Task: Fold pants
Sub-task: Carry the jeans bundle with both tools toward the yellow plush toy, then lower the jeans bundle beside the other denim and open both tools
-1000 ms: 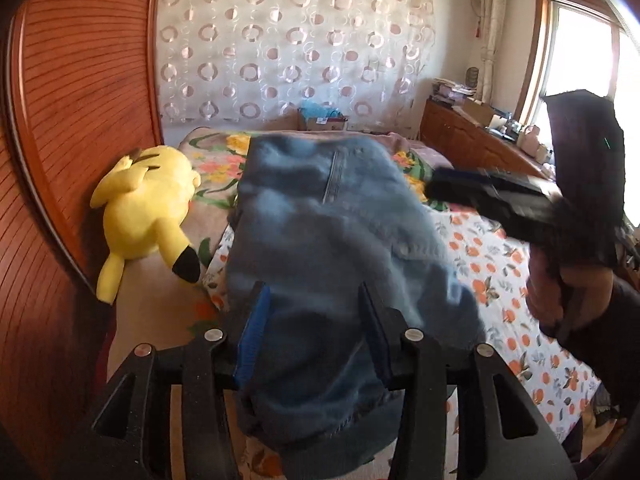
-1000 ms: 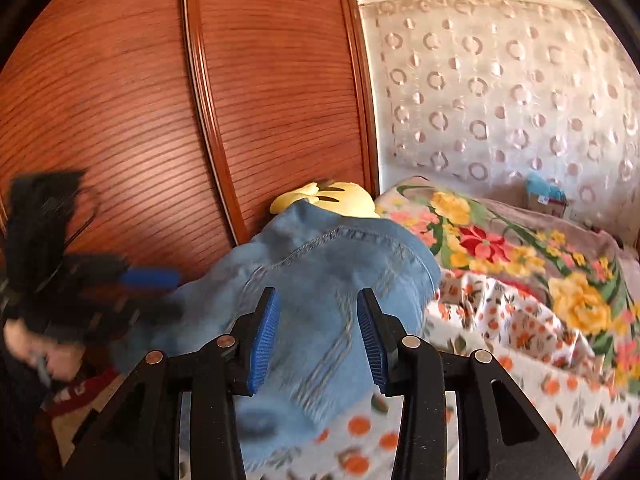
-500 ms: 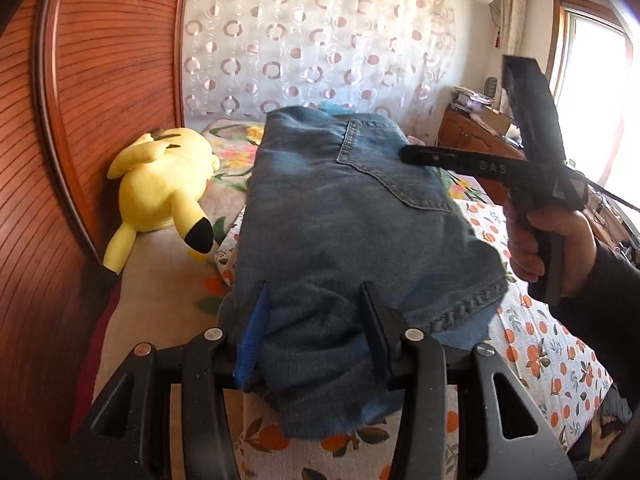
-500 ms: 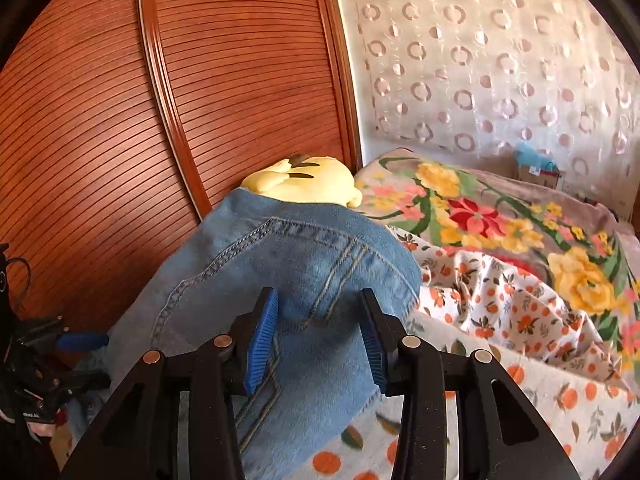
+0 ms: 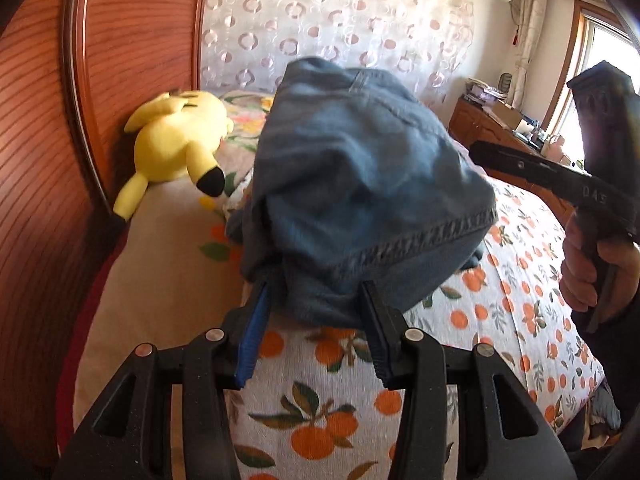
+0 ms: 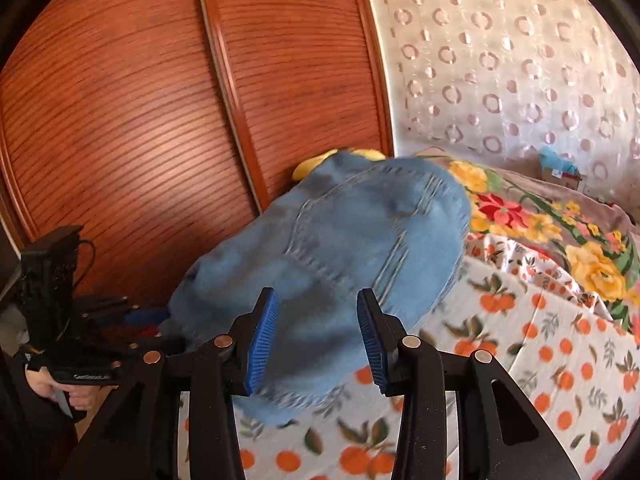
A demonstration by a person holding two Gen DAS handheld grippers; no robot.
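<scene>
The folded blue denim pants (image 5: 360, 184) lie in a thick bundle on the orange-print bedsheet (image 5: 320, 420). My left gripper (image 5: 316, 304) is open, its blue-padded fingers on either side of the bundle's near hem edge. In the right wrist view the pants (image 6: 352, 256) look blurred. My right gripper (image 6: 316, 320) is open, its fingers spread in front of the bundle's side. The right gripper also shows in the left wrist view (image 5: 532, 168), held at the pants' right side. The left gripper shows at the far left of the right wrist view (image 6: 72, 320).
A yellow plush toy (image 5: 176, 140) lies at the bed's left, by the wooden slatted wall (image 6: 160, 120). A floral blanket (image 6: 540, 216) covers the bed's far part. A patterned curtain (image 5: 340, 28) hangs behind. A wooden cabinet (image 5: 496, 132) with clutter stands at the far right.
The pants bundle has risen at its near edge and now looks blurred. The left gripper has drawn back a little towards the hem. Both grippers stay open.
</scene>
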